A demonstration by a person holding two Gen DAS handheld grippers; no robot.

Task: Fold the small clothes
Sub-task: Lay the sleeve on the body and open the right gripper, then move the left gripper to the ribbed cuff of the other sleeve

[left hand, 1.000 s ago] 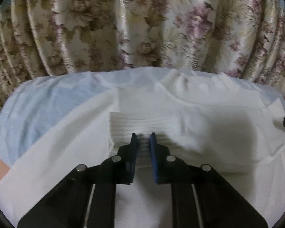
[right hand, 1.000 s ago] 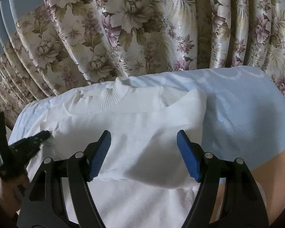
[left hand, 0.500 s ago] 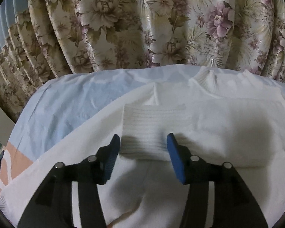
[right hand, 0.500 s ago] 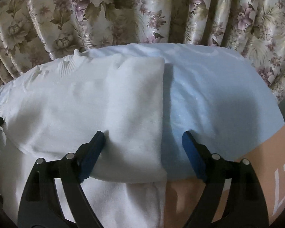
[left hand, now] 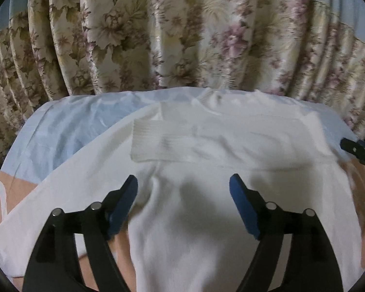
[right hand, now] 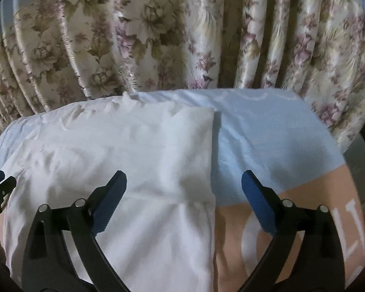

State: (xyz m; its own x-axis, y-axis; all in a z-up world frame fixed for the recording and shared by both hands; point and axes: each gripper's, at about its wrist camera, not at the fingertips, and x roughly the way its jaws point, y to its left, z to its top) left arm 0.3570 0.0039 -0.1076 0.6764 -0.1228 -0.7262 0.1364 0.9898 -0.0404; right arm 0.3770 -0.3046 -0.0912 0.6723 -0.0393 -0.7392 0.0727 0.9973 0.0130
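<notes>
Two grippers over the bed, both pointing down at a white knit sweater (left hand: pixel 206 219) spread flat on a light blue sheet (left hand: pixel 68 131). Far left, the sheet turns peach with white print. The left gripper (left hand: pixel 183 194) has its jaws opening, blue pads spread wide with nothing pinched, just the sweater body lying under the gap. A sleeve with a ribbed cuff (left hand: pixel 153 143) is folded across the chest, just beyond the fingertips. Moving right, the right gripper (right hand: pixel 183 189) is opening too, already very wide and holding nothing; the sweater's folded side edge (right hand: pixel 210 158) runs between its pads, bare sheet to the right of it. Floral curtains (right hand: pixel 182 36) hang right behind the bed. The neckline's a bit blurry, looks like a ribbed collar at the far edge.
</notes>
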